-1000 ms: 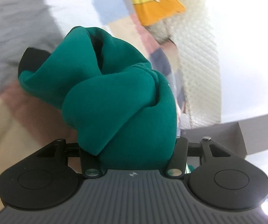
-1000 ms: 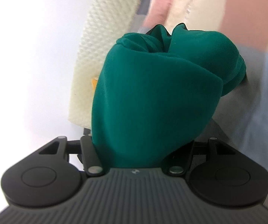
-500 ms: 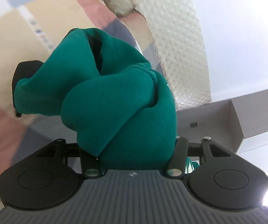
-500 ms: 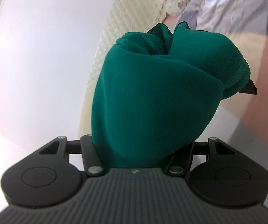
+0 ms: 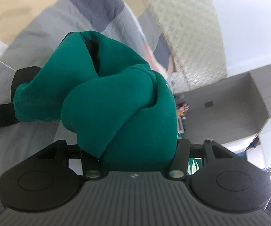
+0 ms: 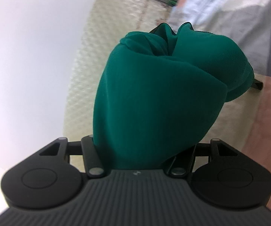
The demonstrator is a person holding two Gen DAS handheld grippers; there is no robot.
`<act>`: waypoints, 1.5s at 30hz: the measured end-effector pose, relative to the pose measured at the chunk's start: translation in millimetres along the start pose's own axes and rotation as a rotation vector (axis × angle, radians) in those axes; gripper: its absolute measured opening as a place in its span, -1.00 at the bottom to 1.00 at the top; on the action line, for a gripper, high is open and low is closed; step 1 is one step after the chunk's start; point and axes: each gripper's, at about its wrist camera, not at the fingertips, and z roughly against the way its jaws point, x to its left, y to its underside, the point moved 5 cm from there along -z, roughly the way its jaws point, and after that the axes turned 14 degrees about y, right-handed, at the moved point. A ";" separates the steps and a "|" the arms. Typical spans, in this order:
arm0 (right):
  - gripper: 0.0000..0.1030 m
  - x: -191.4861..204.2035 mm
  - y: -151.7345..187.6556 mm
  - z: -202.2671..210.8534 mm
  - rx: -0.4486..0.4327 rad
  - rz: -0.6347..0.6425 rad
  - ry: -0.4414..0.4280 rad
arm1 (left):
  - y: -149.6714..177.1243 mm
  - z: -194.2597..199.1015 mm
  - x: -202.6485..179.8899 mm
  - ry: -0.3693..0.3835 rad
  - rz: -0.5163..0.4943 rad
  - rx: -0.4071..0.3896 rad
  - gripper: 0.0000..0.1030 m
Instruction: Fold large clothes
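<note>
Both views have swung: the bedding behind the cloth has slid past. Left wrist view: the left gripper (image 5: 116,86) has its jaws closed on a bunched green cloth (image 5: 120,113), held above a grey and tan bed (image 5: 31,43). Right wrist view: the right gripper (image 6: 173,60) likewise clamps a wad of the cloth (image 6: 154,101), with a quilted headboard (image 6: 90,60) behind on the left.

A bedroom in a home. Ahead of the left tool and below it, a bedspread of large grey, beige and pink patches (image 5: 47,37); beyond that, up and to the right, a cream quilted padded headboard (image 5: 190,35) against a plain white wall (image 5: 252,15). Same cream padding ahead of the right tool, left of centre (image 6: 97,56), with patchwork bedding to its right.
</note>
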 end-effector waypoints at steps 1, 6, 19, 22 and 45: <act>0.19 -7.8 -0.3 -3.8 0.006 -0.005 0.009 | 2.4 -7.2 8.2 -0.001 -0.014 0.009 0.09; 0.19 -51.0 7.8 -11.3 0.036 -0.035 0.047 | 28.1 -13.0 49.8 0.007 -0.049 0.053 0.09; 0.31 -103.5 22.9 -6.0 0.111 -0.072 0.039 | 74.8 26.4 86.4 0.041 -0.084 0.086 0.29; 0.33 -107.0 27.4 -1.6 0.106 -0.057 0.035 | 81.8 37.7 90.1 0.038 -0.084 0.089 0.33; 0.39 -14.2 63.0 144.6 -0.004 0.084 0.207 | 94.7 145.9 -60.9 -0.199 -0.496 0.114 0.54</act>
